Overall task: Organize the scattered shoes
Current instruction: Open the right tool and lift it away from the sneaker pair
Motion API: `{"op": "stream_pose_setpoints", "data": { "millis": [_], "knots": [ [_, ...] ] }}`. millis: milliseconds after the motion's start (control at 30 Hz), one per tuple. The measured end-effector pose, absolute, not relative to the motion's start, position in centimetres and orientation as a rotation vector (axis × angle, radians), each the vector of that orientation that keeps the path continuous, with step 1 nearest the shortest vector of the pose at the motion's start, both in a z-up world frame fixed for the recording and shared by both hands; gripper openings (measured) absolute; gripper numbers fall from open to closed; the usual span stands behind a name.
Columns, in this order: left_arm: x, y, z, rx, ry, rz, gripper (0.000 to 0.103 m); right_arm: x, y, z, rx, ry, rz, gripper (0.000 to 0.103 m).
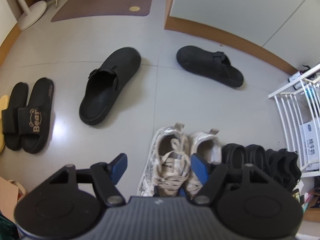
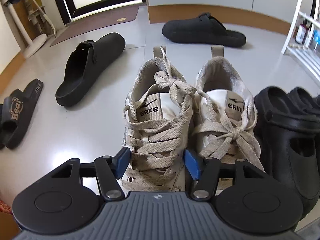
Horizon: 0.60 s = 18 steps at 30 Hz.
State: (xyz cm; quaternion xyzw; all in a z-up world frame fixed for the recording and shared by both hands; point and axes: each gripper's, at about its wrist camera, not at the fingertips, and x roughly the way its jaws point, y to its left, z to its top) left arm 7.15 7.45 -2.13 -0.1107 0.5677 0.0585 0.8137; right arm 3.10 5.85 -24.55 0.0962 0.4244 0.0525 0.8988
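A pair of beige laced sneakers stands side by side, heels away from me. My right gripper (image 2: 157, 160) straddles the laced forefoot of the left sneaker (image 2: 158, 120), its blue pads against both sides; the right sneaker (image 2: 224, 108) sits just beside it. My left gripper (image 1: 158, 158) hangs open above the floor by the same pair (image 1: 170, 156), holding nothing. Two black clogs lie apart on the tiles, one (image 1: 108, 84) pointing up-right, the other (image 1: 208, 66) near the wall. A pair of black "Bear" slides (image 1: 30, 116) lies at the left.
Several black shoes (image 1: 260, 160) line up right of the sneakers. A white wire rack (image 1: 296, 108) stands at the right. A brown mat (image 1: 104, 4) and a white stand base (image 1: 32, 16) are at the far end. A yellow slipper (image 1: 3, 110) shows at the left edge.
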Motion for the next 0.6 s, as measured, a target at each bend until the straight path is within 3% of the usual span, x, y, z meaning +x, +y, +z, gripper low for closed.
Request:
{"op": "stream_pose_setpoints", "data": {
  "millis": [400, 500, 600],
  "knots": [
    [5.1, 8.6, 1.3, -0.286, 1.129, 0.110, 0.073, 3.9, 0.6, -18.1, 0.160, 0.747, 0.163, 0.065],
    [4.5, 8.8, 1.9, -0.291, 1.119, 0.106, 0.073, 4.5, -0.7, -15.2, 0.132, 0.724, 0.220, 0.073],
    [4.2, 9.1, 2.8, -0.314, 1.093, 0.116, 0.073, 5.3, -2.3, -12.3, 0.094, 0.720, 0.290, 0.073]
  ]
}}
